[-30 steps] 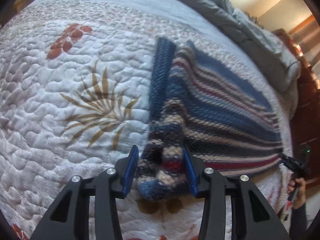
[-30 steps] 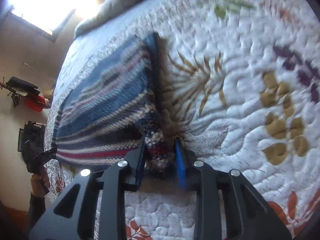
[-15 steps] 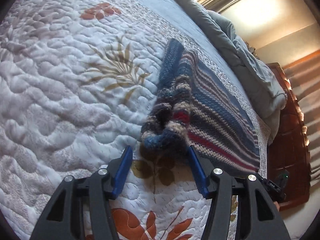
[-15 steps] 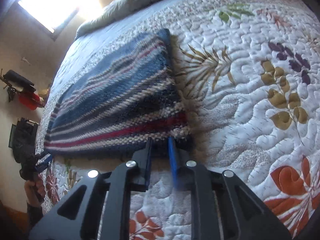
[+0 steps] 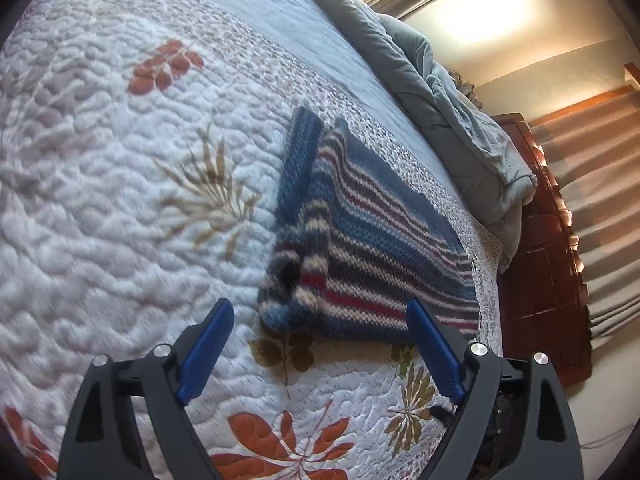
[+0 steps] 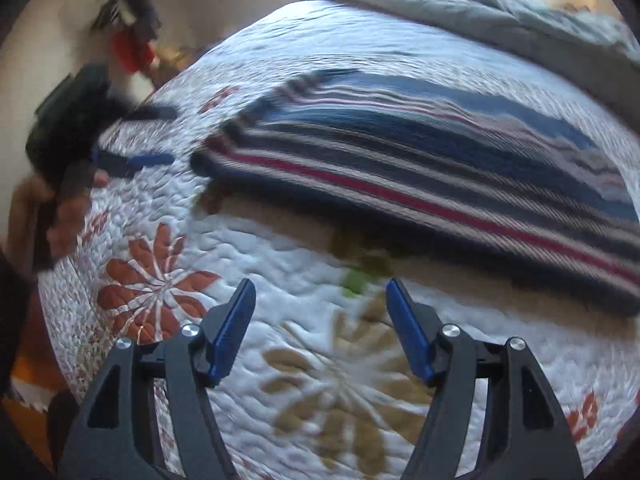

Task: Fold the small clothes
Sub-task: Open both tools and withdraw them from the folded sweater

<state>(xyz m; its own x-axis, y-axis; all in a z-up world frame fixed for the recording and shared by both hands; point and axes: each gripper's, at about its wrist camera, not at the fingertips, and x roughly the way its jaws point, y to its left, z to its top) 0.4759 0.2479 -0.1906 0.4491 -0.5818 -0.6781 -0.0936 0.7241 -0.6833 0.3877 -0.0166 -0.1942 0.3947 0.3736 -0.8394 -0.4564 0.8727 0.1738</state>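
A knit garment (image 5: 372, 240) striped in blue, cream and red lies folded on the quilted bedspread (image 5: 100, 200), its near-left corner bunched up. My left gripper (image 5: 318, 308) hovers just short of that corner, jaws opening wide, pads clear of the knit. In the right wrist view the garment (image 6: 420, 160) stretches across the upper right, blurred by motion. My right gripper (image 6: 320, 284) is over bare quilt in front of its near edge, jaws opening with nothing between them. The left gripper (image 6: 132, 136) and the hand (image 6: 60, 216) holding it show at the far left.
A rumpled grey duvet (image 5: 460, 120) is piled along the far side of the bed. A dark wooden bed end (image 5: 540, 260) and pleated curtains stand to the right. Red and black gear (image 6: 128, 40) hangs on the wall beyond the bed.
Both grippers have let go of the garment and backed off. The left one opened wide by the bunched corner. The right one swung fast along the near edge and opened.
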